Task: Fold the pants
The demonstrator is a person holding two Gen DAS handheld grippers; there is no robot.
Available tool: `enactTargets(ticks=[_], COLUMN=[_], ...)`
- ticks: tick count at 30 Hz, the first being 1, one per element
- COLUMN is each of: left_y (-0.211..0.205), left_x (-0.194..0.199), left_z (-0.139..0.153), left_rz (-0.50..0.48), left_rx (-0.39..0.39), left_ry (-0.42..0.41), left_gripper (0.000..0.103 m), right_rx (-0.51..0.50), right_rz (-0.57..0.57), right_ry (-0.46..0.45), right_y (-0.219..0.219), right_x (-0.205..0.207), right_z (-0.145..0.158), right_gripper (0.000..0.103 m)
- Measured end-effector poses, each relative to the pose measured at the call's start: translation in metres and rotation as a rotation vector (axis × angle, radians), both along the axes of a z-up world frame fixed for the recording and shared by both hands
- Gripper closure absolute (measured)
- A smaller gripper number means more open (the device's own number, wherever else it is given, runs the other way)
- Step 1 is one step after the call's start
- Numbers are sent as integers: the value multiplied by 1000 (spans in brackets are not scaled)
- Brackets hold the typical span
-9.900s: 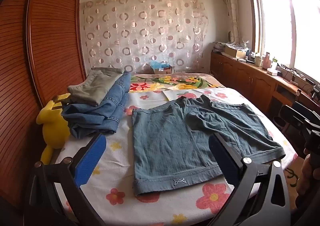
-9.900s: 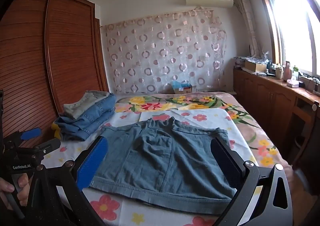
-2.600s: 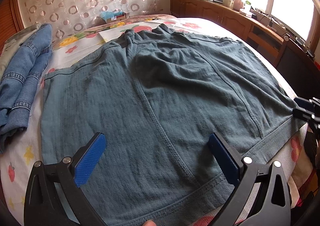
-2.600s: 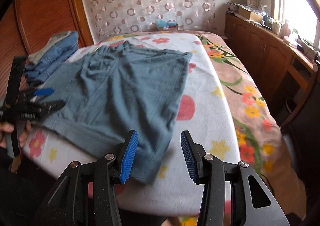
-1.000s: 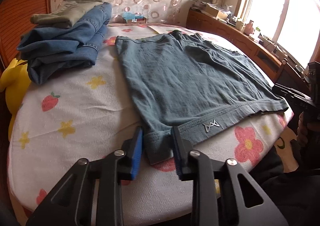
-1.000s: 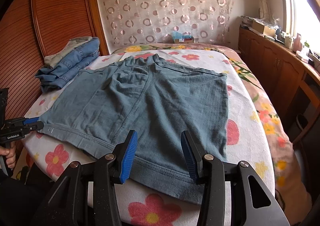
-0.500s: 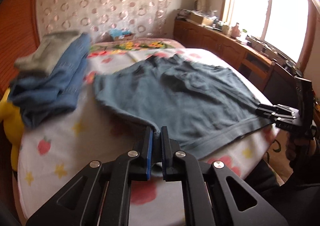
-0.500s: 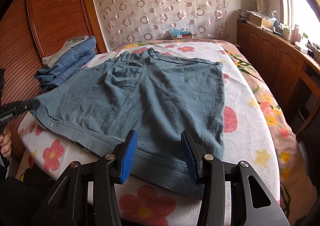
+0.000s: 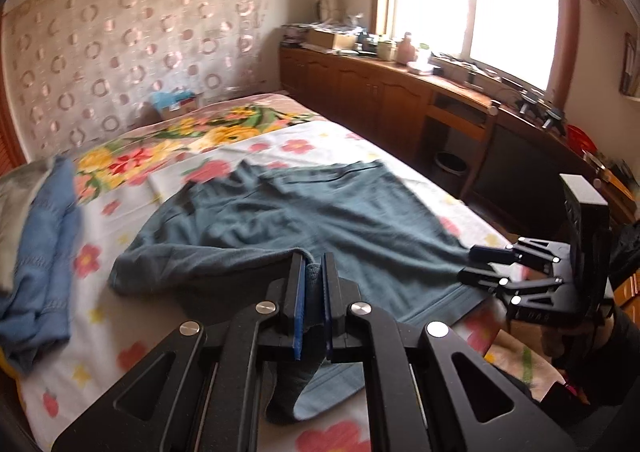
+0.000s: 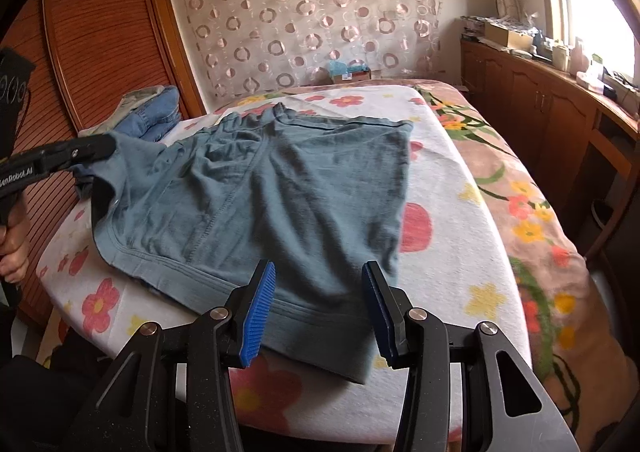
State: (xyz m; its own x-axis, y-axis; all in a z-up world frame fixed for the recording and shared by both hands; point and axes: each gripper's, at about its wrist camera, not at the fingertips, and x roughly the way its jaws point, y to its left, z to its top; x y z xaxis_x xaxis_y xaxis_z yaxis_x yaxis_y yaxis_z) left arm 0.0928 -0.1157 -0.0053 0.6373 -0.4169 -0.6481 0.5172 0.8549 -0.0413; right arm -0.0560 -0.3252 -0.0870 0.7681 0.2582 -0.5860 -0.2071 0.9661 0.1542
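L gripper (image 9: 313, 284) clamped on shorts (image 9: 320, 220) hem corner, lifted off bed (image 10: 460, 252). R gripper (image 10: 320, 308) jaws apart over other hem, nothing gripped.

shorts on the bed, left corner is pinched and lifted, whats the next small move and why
Probably carry the left gripper, shut on the hem corner of the shorts, across toward the right gripper side. The lifted leg already curls over the flat one, while the right fingers stand open over the near hem, gripping nothing.

The shorts (image 10: 280, 192) lie spread on the bed (image 10: 460, 252). Folded clothes (image 10: 156, 112) sit behind them to the left. Cabinets (image 10: 540, 104) run along the bed's right.
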Motion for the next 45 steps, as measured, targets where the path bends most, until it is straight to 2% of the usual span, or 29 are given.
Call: enactTargets(ticks=[13, 17, 20, 23, 26, 28, 30, 32, 33, 34, 37, 45], left_y=[-77, -88, -85, -81, -75, -71, -67, -62, -60, -56, -46, -21], left_x=[3, 5, 10, 13, 16, 17, 17, 18, 18, 19, 23, 19], left_z=[15, 11, 5, -1, -4, -5, -7, -13, -16, -20, -31, -54], left_rz=[-128, -101, -90, -65, -43, -35, -22, -13, -8, 1, 25, 75], left_rx=[23, 63, 46, 62, 71, 68, 73, 84, 87, 81, 72, 79], left_ry=[-13, -32, 13, 22, 24, 18, 12, 12, 11, 15, 57, 98], left_gripper=[95, 94, 93, 87, 73, 58, 56, 42, 22, 20, 20, 20], right_rx=[29, 33, 35, 38, 40, 38, 35, 33, 32, 30, 25, -1], right_rz=[-29, -35, -35, -36, -32, -29, -26, -25, -25, -25, -22, 5], right_ry=[-8, -7, -6, -4, -2, -1, -3, -5, -5, -5, -5, -30], right_y=[-19, -22, -22, -21, -22, -21, -20, -20, -20, -20, -18, -9], right_x=[-16, -20, -21, -20, -19, -18, -18, -17, -16, -15, -14, -4], right_z=[-1, -2, -2, -2, -2, -2, -1, -1, -1, -1, -2, 5], right_gripper=[56, 56, 56, 56, 56, 56, 56, 56, 56, 56, 56, 56])
